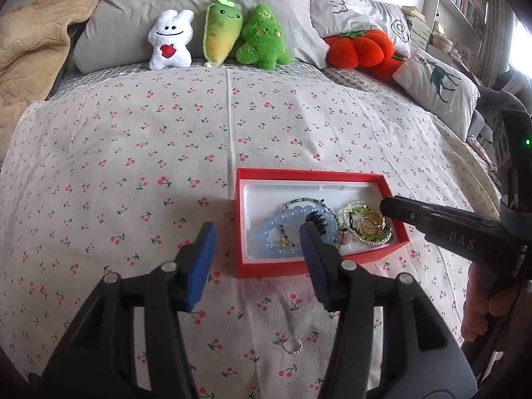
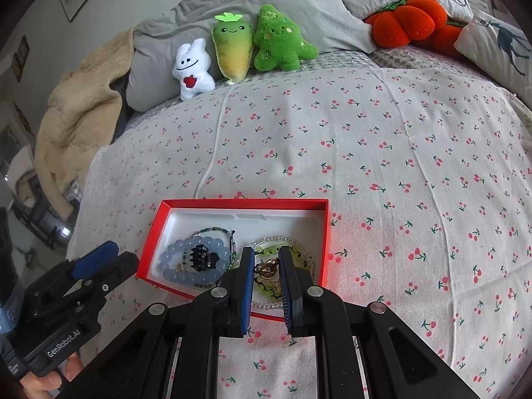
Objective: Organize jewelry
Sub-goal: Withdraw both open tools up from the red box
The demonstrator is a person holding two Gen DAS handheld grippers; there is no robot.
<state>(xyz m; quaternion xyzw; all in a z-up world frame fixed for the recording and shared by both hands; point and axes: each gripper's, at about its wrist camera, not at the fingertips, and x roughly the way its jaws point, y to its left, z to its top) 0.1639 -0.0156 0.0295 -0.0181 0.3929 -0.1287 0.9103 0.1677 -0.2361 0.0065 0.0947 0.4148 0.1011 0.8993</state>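
Note:
A red box [image 1: 252, 267] with a white lining lies on the cherry-print sheet. Inside it are a blue bead bracelet [image 1: 266, 229], a black claw clip [image 2: 201, 257] resting on that bracelet, thin beaded strands and a green-and-clear bracelet [image 2: 301, 252]. My left gripper [image 1: 256, 227] stands open over the box's near left corner, with nothing between its pads and the clip just past its right fingertip. My right gripper [image 2: 266, 250] hovers over the right part of the box, shut on a gold ring [image 2: 267, 271]. A small silver ring [image 1: 292, 345] lies on the sheet, near me.
Plush toys [image 1: 216, 36] line the grey pillows at the bed's far end, with an orange pumpkin cushion [image 1: 359, 48] and a deer pillow [image 1: 439, 83] to the right. A beige blanket [image 1: 30, 50] lies at the far left. A hand [image 1: 482, 302] grips the right tool.

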